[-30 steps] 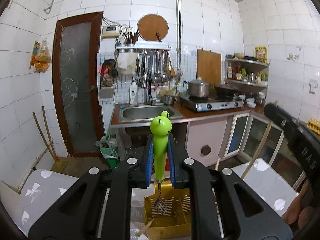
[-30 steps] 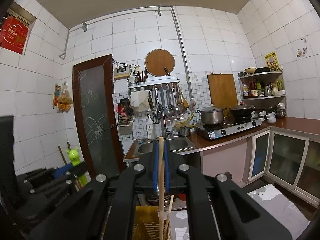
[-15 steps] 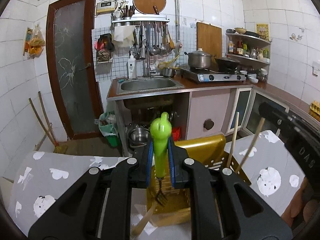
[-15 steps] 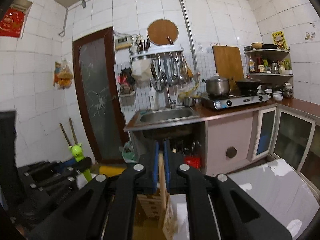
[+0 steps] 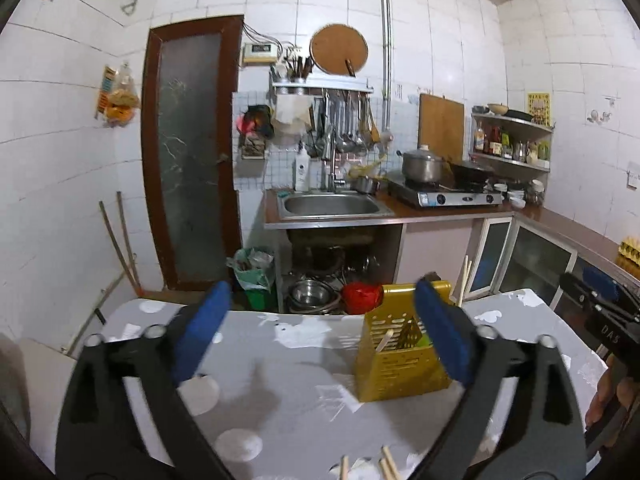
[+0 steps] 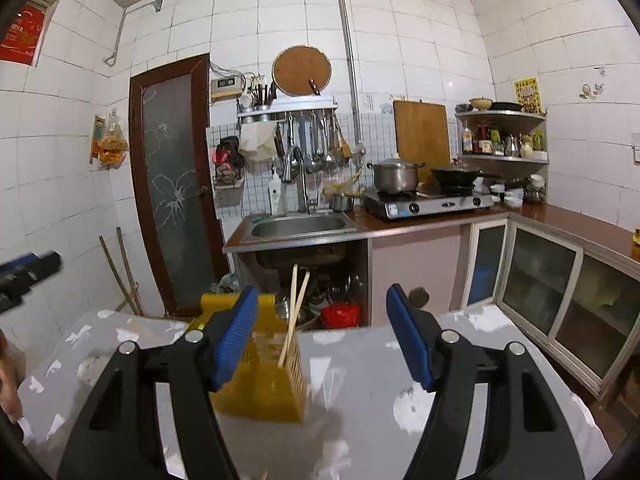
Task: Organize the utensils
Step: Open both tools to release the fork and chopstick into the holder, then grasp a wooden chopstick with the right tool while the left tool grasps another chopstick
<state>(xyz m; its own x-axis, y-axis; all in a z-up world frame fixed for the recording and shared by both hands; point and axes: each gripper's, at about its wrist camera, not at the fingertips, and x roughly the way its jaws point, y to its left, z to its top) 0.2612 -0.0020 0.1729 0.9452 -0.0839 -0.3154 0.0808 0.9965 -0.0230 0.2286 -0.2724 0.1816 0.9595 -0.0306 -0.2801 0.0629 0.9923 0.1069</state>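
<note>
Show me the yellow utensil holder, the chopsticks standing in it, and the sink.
yellow utensil holder [image 5: 400, 368]: left wrist view, front slotted wall.
chopsticks [image 6: 295, 312]: right wrist view, mid-shaft above the holder.
sink [image 6: 298, 226]: right wrist view, steel basin.

We see a grey table [image 5: 304, 392] with white blotches beneath both grippers. A yellow slotted plastic utensil basket [image 5: 400, 368] stands on it, ahead of them, and pale wooden chopsticks [image 5: 386, 466] lie nearest the left gripper.
</note>
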